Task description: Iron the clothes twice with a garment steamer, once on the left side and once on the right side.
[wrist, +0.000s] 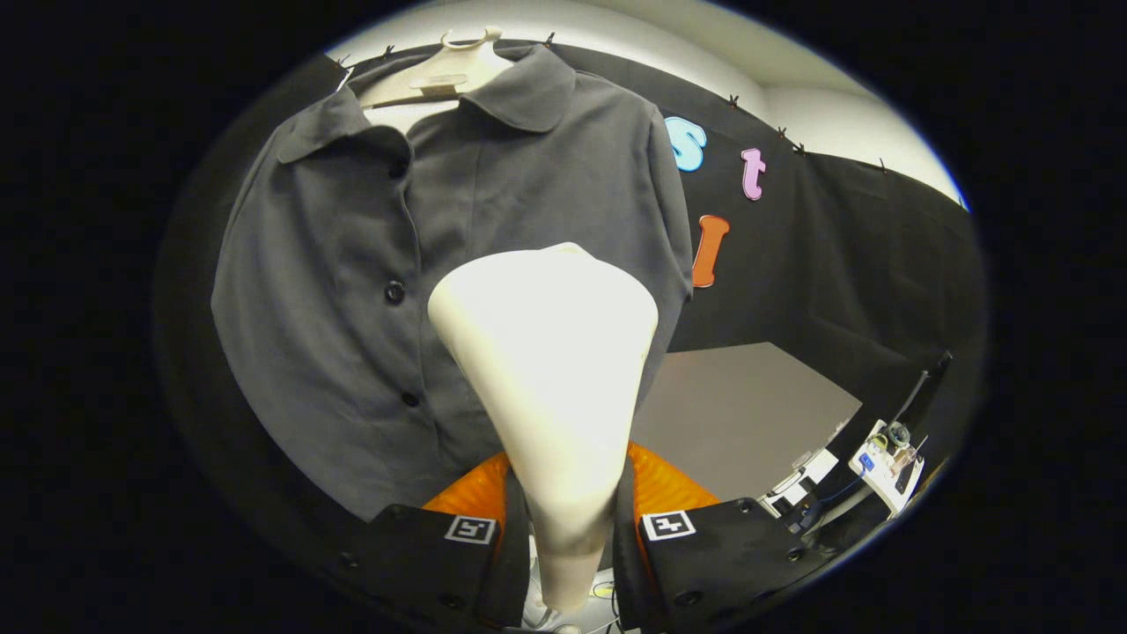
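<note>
We have the gripper (570, 528) clenched on the cream plastic garment steamer (550, 370): both fingers press the narrow handle from either side, and the wide cone-shaped head flares up ahead of them. The dark grey button-front shirt (370, 291) hangs just beyond the head on a cream plastic hanger (440, 75) at about twelve o'clock from the fingers, against the booth's black cloth wall (836, 255). The head sits over the shirt's lower panel to the one-o'clock side of the button placket; whether its face touches the fabric or floats just off it we cannot tell, since we look at the back of the head.

Our main worry is coverage. The head sits near the hem, so a pass begun from here may miss the upper chest and shoulder. The shirt also hangs free, so a firm push could swing it on the hanger, or bunch the cloth instead of smoothing it. The smooth, tapering handle might twist between the fingers under side load. At four o'clock a grey table top (748, 414) and some small electronics (885, 462) lie near, where a wide sweep could carry steam.
</note>
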{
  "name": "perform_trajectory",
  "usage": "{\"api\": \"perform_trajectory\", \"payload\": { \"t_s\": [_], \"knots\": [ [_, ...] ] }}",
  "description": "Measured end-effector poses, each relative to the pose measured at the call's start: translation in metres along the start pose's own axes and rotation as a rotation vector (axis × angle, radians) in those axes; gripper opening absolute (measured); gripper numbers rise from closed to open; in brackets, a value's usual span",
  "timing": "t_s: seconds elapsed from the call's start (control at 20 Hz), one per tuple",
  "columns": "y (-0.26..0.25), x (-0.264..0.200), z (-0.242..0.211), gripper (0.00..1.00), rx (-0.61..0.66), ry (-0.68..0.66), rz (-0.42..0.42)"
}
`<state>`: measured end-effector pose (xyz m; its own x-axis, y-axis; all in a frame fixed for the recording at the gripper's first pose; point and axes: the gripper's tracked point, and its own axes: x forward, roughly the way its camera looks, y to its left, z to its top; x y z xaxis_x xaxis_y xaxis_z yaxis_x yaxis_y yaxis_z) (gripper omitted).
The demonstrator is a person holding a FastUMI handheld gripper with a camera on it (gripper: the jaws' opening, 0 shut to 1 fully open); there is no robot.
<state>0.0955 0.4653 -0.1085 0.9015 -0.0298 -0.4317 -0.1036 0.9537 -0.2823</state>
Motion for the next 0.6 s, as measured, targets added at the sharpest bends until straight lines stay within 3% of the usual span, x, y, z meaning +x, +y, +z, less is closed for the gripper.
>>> {"api": "perform_trajectory", "payload": {
  "t_s": [0.6],
  "knots": [
    [0.100,-0.012,0.086,0.46,-0.040,-0.094,0.066]
  ]
}}
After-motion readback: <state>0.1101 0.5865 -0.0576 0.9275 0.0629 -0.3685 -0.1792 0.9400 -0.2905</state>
